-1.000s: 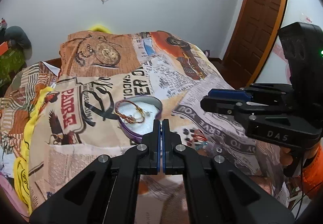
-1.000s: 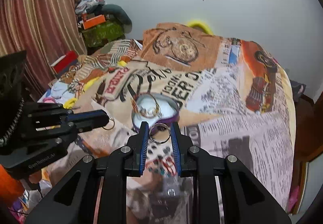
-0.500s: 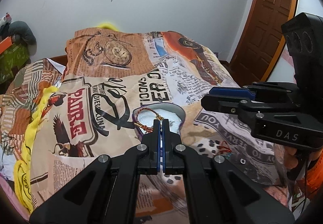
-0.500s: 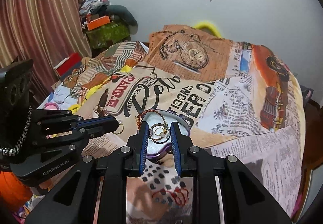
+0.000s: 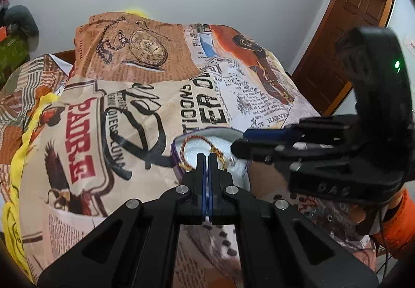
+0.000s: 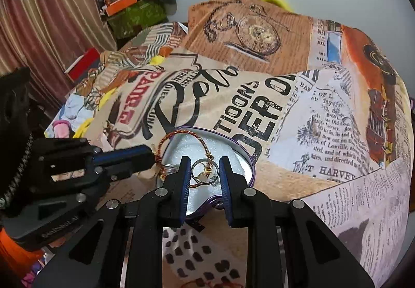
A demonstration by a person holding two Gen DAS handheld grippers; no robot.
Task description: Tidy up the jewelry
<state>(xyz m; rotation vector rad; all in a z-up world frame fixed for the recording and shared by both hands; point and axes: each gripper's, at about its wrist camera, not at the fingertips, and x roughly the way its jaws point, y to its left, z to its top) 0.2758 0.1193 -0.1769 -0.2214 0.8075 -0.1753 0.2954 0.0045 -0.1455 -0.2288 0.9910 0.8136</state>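
On a bed [image 6: 324, 111] spread with a newspaper-print cover, a heart-shaped purple jewelry tin [image 6: 249, 158] sits at the centre of both wrist views, lined in white, with a red-and-gold cord bracelet [image 5: 185, 148] looped over its rim at 10 o'clock. From the left, the left claw [image 5: 207, 161] comes in with its jaws pressed together; a small gold ring [image 6: 170, 168] shows just past its tip at the tin's 9 o'clock edge in the right wrist view, though whether the tips pinch it cannot be told. To the right, the right claw [image 6: 205, 171] hangs over the tin's middle, clamped narrowly on a thin metal ring [image 6: 203, 170] held flat between its blue pads. The step appears to be setting that ring into the tin. It would go best by lowering until the ring nearly rests on the white lining, clear of the bracelet's knotted part at 12 o'clock, then parting the jaws only a little so the ring settles and does not roll. Keeping the two claws from crowding each other over the small tin matters, since a nudge could shift it on the soft cover.
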